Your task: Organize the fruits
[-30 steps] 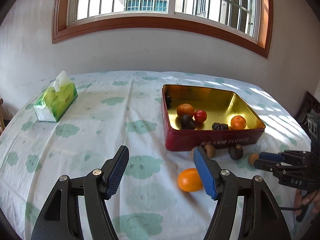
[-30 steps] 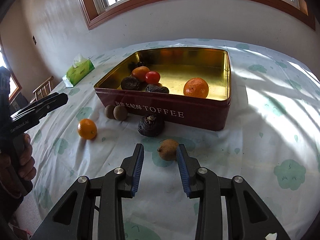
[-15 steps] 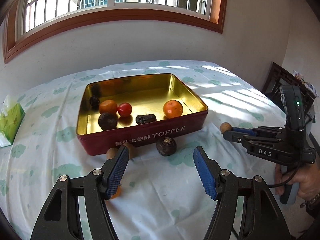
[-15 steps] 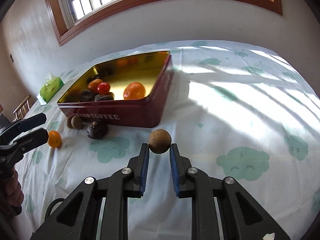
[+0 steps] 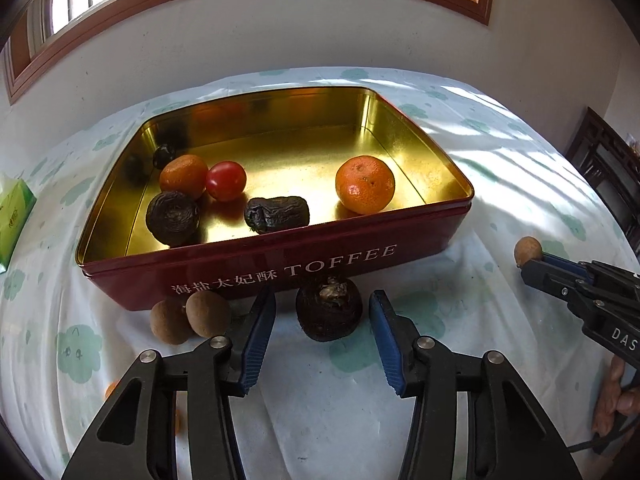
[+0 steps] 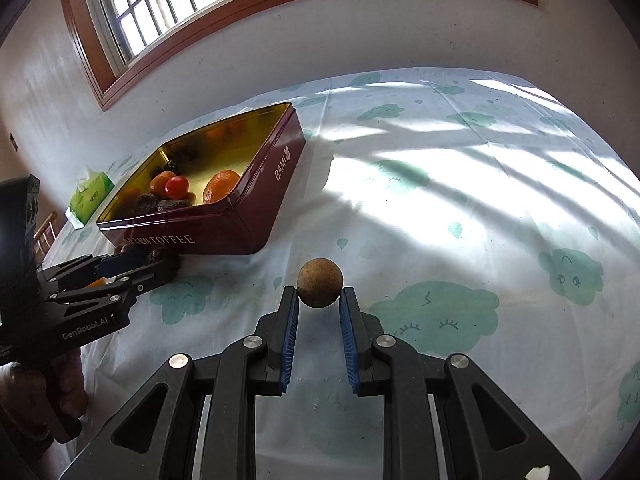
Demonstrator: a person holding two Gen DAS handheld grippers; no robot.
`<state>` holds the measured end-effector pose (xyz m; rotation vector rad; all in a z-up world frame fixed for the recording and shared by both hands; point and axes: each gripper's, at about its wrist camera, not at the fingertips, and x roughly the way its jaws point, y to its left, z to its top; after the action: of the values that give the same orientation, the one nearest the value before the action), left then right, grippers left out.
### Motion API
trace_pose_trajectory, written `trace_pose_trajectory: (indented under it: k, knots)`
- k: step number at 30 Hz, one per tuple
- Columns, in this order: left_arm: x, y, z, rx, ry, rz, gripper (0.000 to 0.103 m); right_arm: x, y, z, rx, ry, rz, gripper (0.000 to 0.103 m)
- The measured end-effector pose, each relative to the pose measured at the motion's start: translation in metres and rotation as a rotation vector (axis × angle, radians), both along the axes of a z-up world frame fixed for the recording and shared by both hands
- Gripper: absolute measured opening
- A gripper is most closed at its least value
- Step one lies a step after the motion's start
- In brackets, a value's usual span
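"TOFFEE", preceded by Chinese characters, is printed in white on the long side of the red tin (image 5: 280, 268); "BAMI" is seen on its short side. "GenRobot.AI" is printed on the left claw (image 6: 132, 268), "DAS" on the right claw (image 5: 532, 264).

my right gripper (image 6: 319, 300) pinches a round tan longan (image 6: 320, 282) above the cloth. a dark wrinkled fruit (image 5: 329, 307) sits before the red toffee tin (image 5: 280, 264), between my left gripper (image 5: 322, 312) pads, untouched; two brown longans (image 5: 190, 316) lie beside it.
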<state>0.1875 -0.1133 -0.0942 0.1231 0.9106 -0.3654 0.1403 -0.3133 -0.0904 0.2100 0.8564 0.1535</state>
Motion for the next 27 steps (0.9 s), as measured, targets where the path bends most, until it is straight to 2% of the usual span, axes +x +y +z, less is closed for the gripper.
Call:
trace_pose_trajectory:
  k: [3, 4, 5, 10, 15, 18, 23, 27]
  knots:
    - [-0.001, -0.003, -0.002, 0.011, -0.028, -0.002, 0.050, 0.002, -0.003, -0.003, 0.017, 0.016, -0.005, 0.019]
    - [-0.001, -0.005, -0.002, 0.014, -0.030, -0.011, 0.046, 0.002, -0.003, -0.003, 0.022, 0.016, -0.007, 0.019]
    - [-0.002, -0.006, -0.002, 0.008, -0.032, -0.023, 0.035, 0.002, -0.004, -0.004, 0.023, 0.018, -0.006, 0.019]
    - [-0.016, -0.001, 0.001, 0.005, -0.042, -0.001, 0.035, 0.002, -0.002, -0.003, 0.010, 0.019, -0.007, 0.019]
    - [-0.042, 0.026, 0.011, -0.012, -0.065, 0.035, 0.035, 0.001, 0.003, -0.002, -0.012, 0.025, -0.041, 0.019]
    - [-0.053, 0.047, 0.017, -0.009, -0.098, 0.080, 0.035, -0.002, 0.011, 0.001, 0.041, 0.020, -0.061, 0.019]
    - [-0.056, 0.079, 0.024, -0.044, -0.144, 0.165, 0.035, -0.005, 0.034, 0.007, 0.002, -0.006, -0.052, 0.015]
    - [-0.059, 0.089, 0.024, -0.071, -0.172, 0.184, 0.035, -0.007, 0.039, 0.007, -0.038, -0.022, -0.050, 0.015]
